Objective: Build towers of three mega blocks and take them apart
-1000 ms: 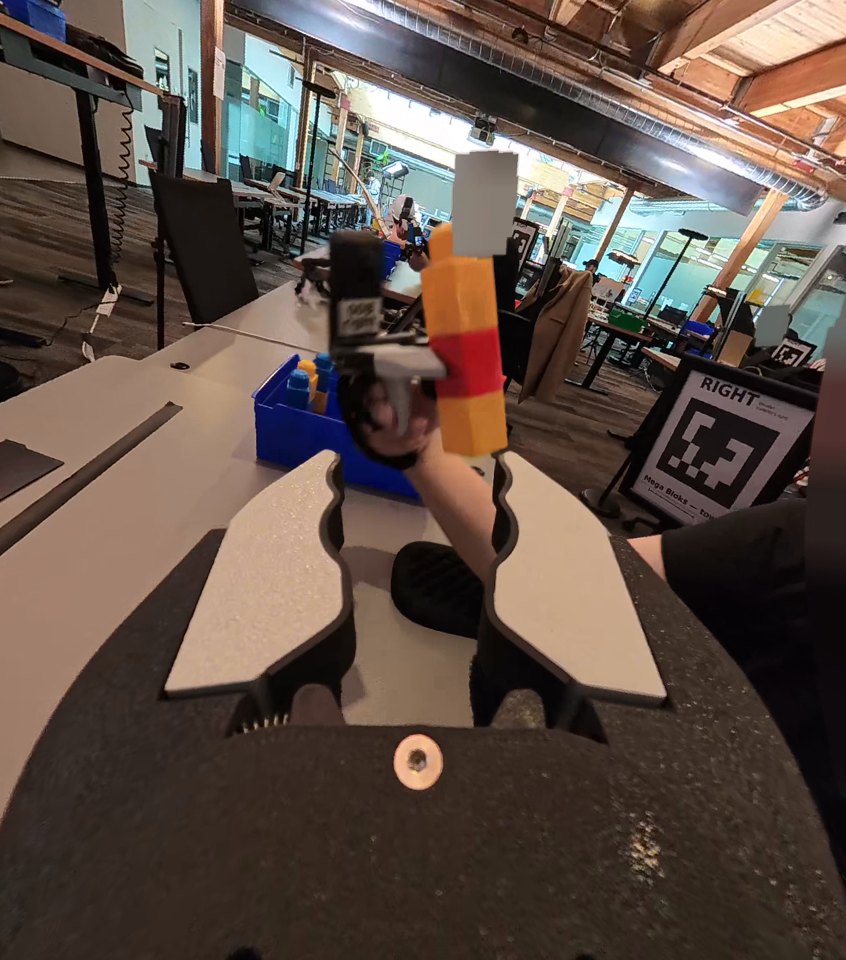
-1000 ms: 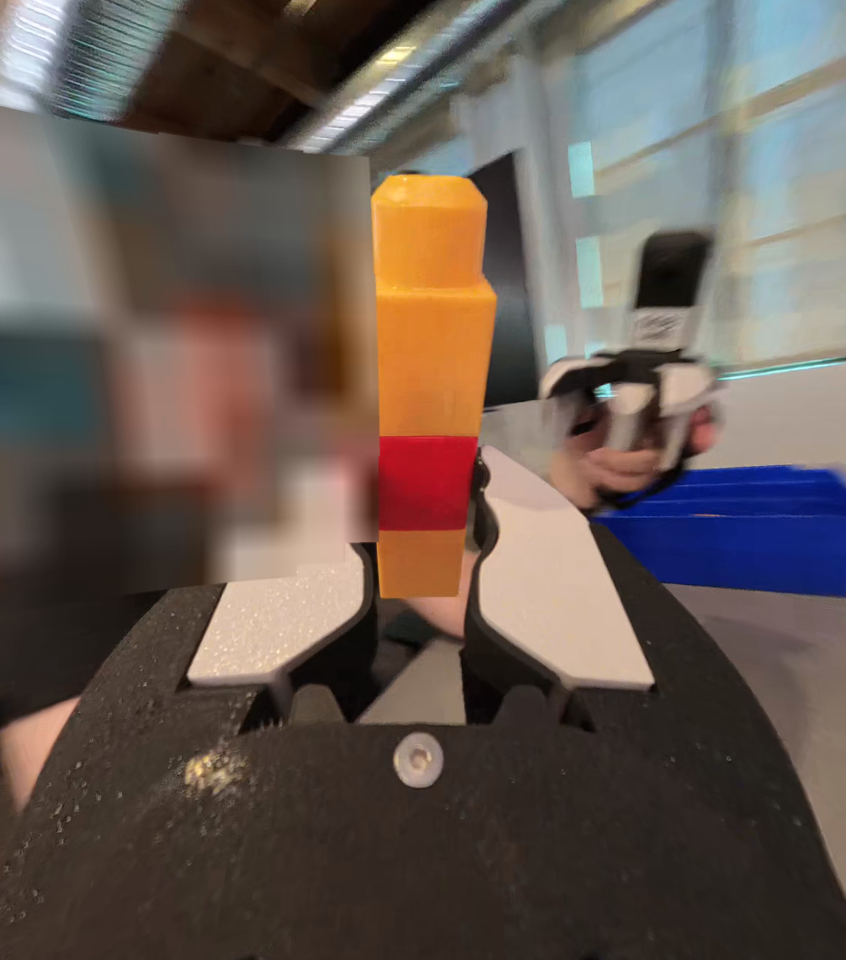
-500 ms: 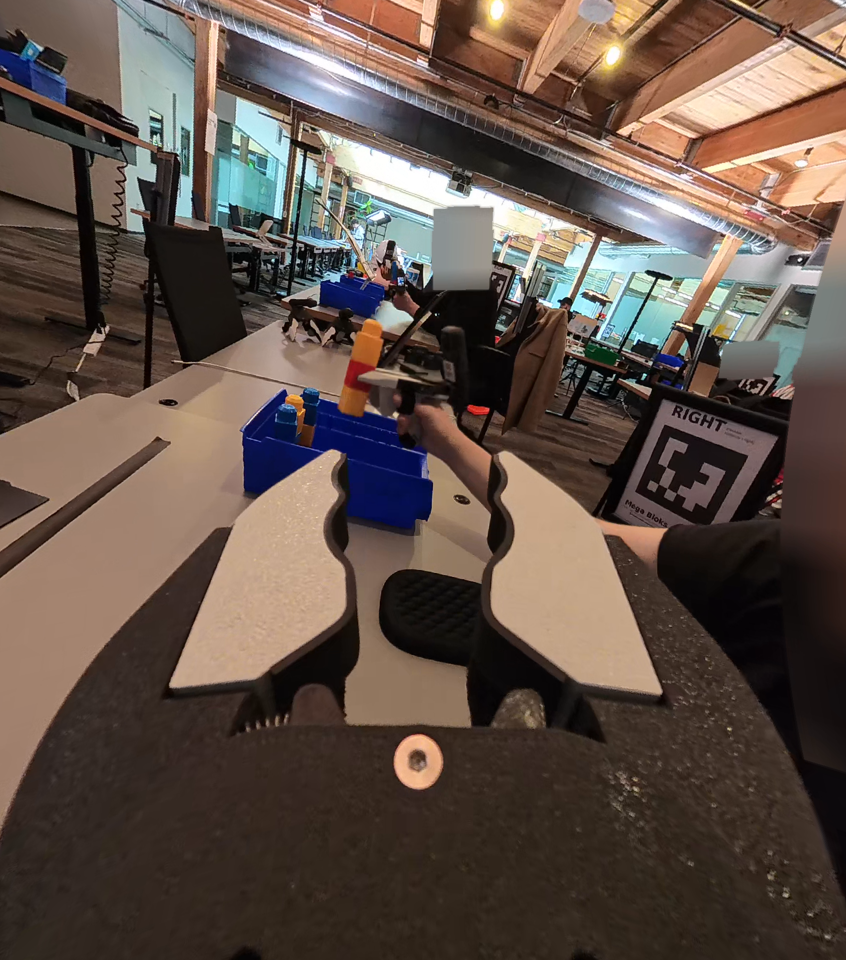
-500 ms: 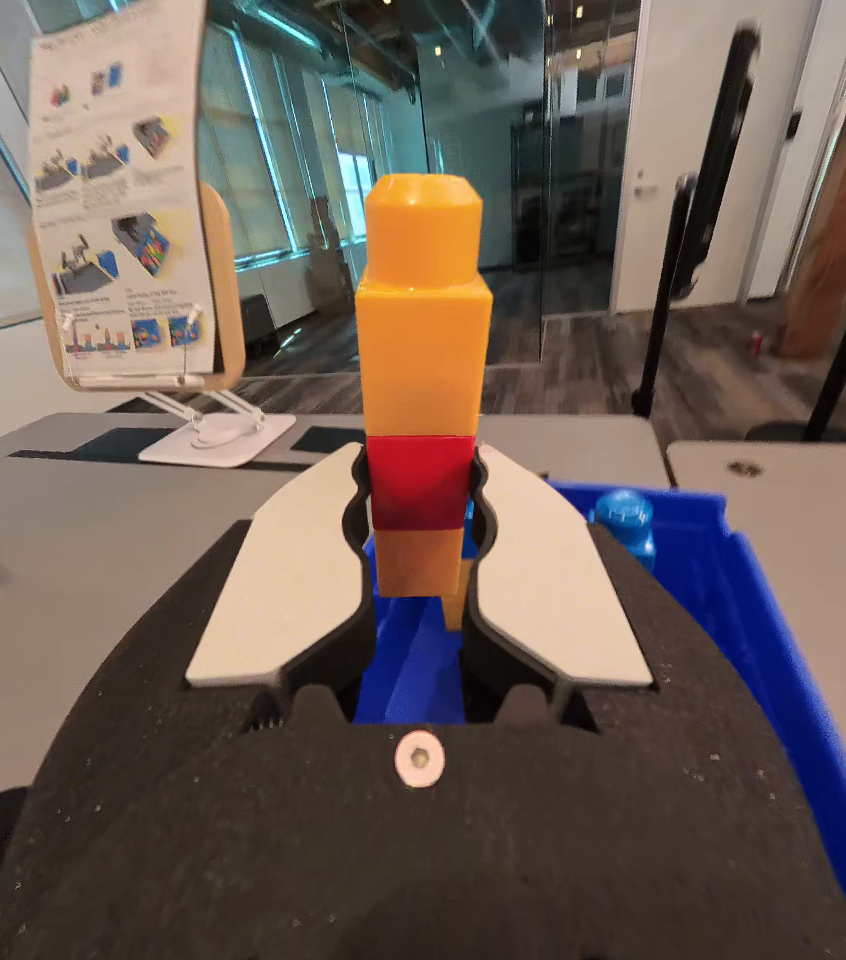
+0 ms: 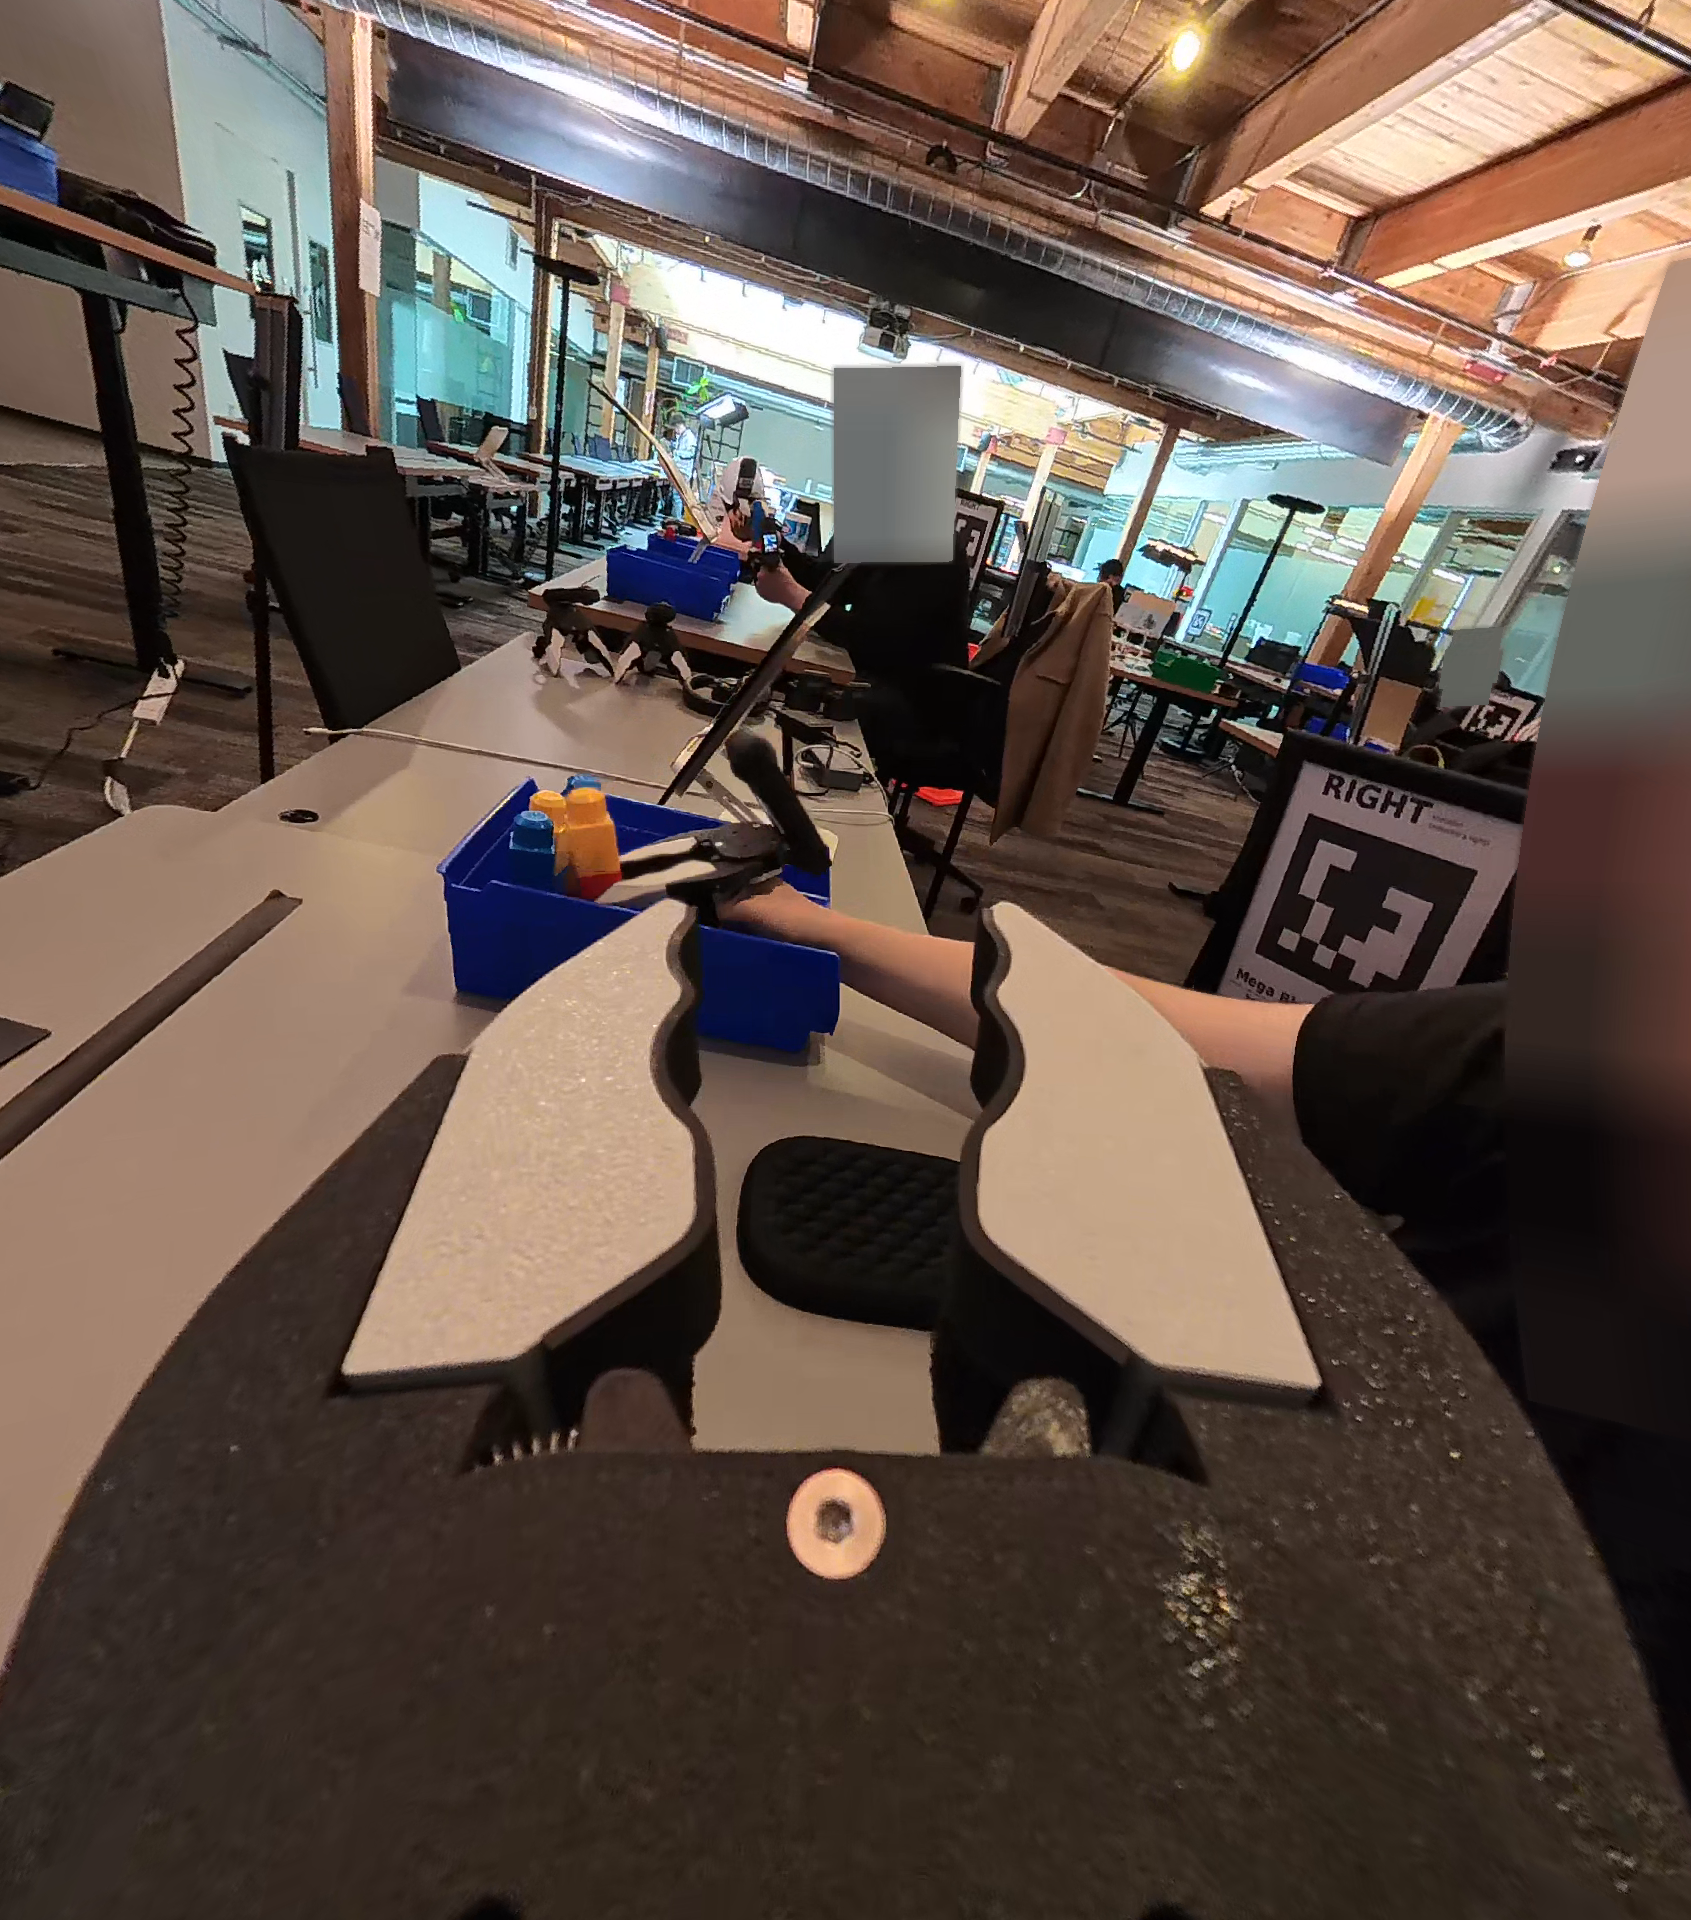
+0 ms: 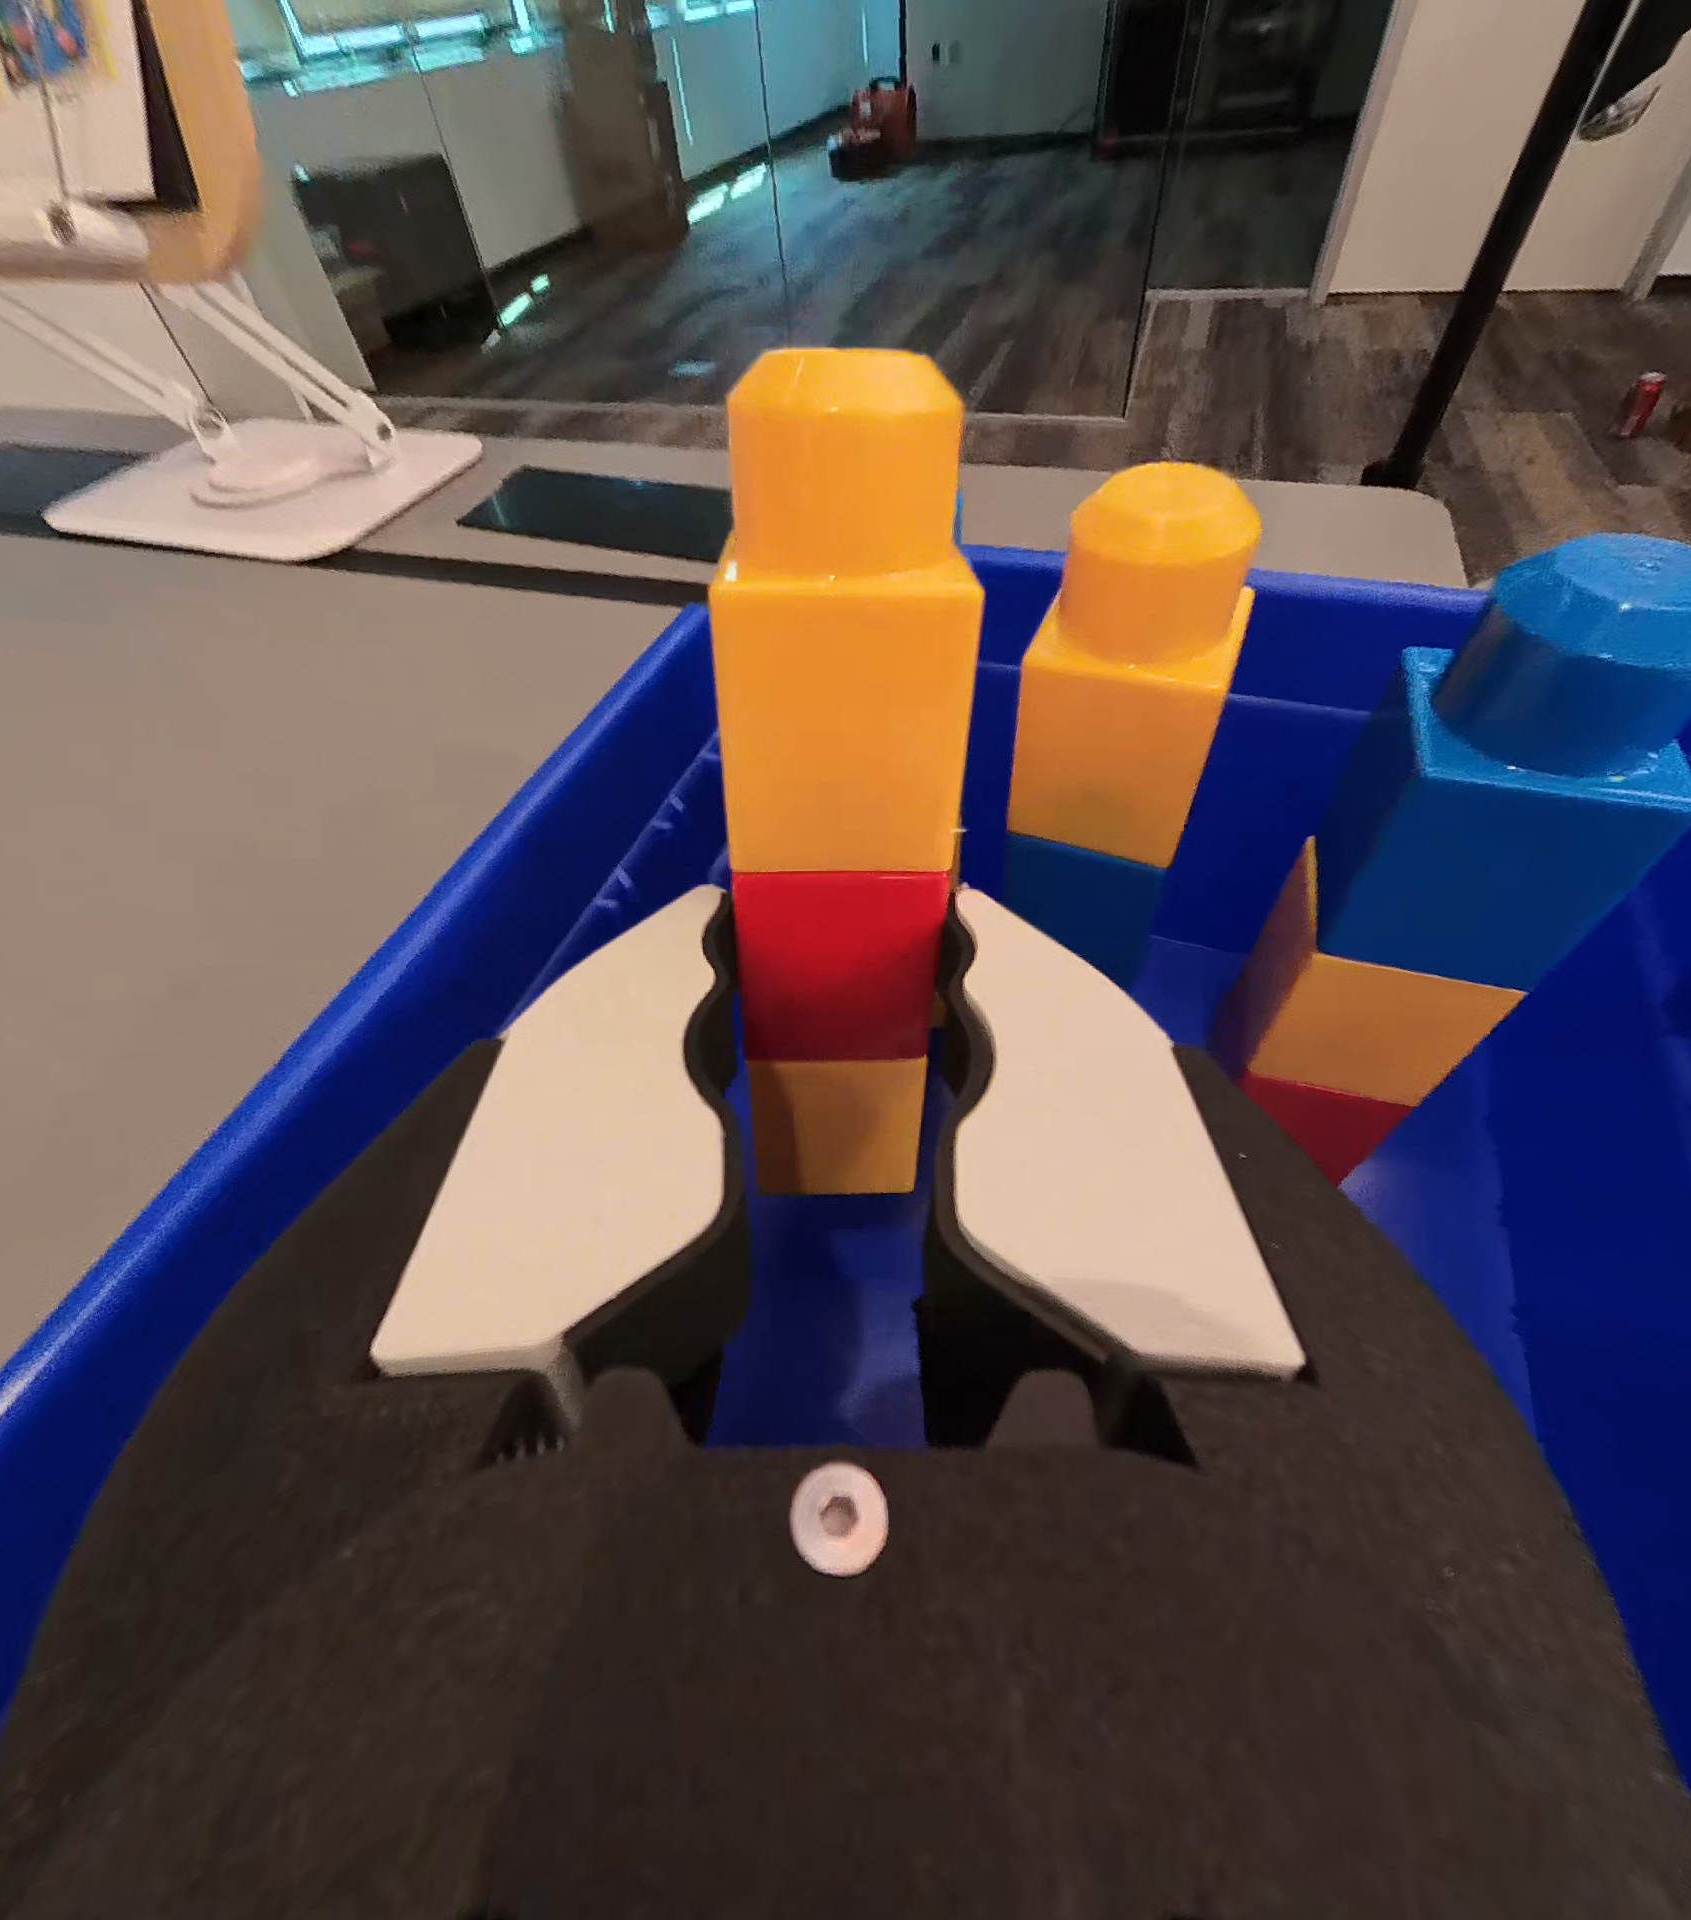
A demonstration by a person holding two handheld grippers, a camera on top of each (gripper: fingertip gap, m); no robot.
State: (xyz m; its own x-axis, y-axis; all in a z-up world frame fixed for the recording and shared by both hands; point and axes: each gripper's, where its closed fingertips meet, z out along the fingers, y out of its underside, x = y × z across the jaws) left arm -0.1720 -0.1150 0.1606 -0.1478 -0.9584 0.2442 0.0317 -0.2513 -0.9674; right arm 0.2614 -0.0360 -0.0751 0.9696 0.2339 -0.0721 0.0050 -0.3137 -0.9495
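The right gripper (image 6: 843, 997) has its jaws clamped on the red middle block of an orange-red-orange tower (image 6: 846, 748), held upright inside the blue bin (image 6: 550, 904); two other towers (image 6: 1127, 727) stand just beside it in the bin; the left gripper (image 5: 830, 1049) hovers over the grey worktop (image 5: 197, 1039), jaws apart and holding nothing.

Three block towers (image 6: 846, 790), one blue bin (image 6: 529, 935), two grippers (image 6: 839, 940).
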